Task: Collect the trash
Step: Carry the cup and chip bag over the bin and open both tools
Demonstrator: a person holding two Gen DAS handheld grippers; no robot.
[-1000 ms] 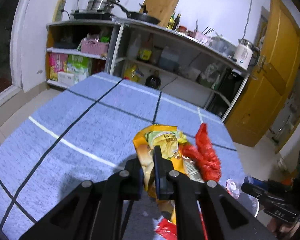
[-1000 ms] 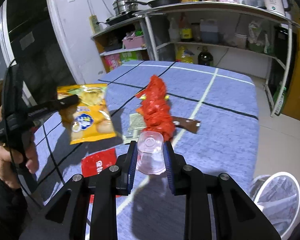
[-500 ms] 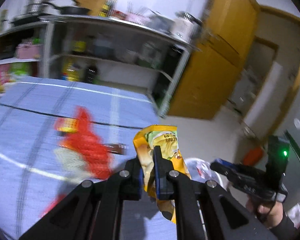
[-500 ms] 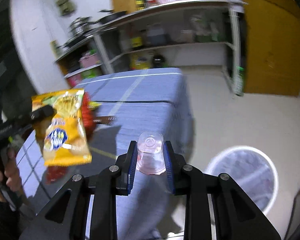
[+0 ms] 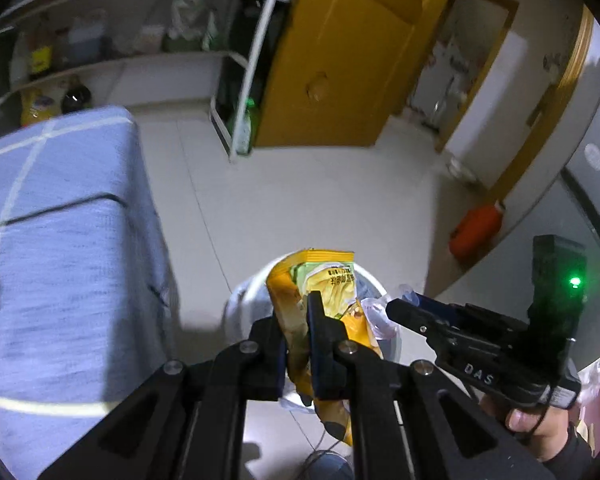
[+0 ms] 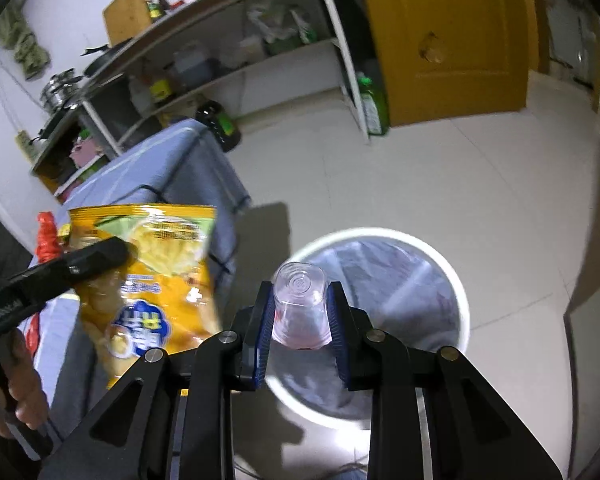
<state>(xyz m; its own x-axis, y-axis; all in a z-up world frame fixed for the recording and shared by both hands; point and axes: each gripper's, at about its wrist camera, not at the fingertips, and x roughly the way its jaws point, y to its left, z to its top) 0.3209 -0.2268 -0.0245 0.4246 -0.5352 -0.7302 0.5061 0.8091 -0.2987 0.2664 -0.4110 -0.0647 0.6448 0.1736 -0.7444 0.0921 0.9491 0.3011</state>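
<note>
Only rightward: bin's (image 6: 458,280) whole rim

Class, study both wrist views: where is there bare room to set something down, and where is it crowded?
Free: the pale floor between the yellow door, shelf rack and white bin. Crowded: over the bin, where the chip bag and clear cup hang.
</note>
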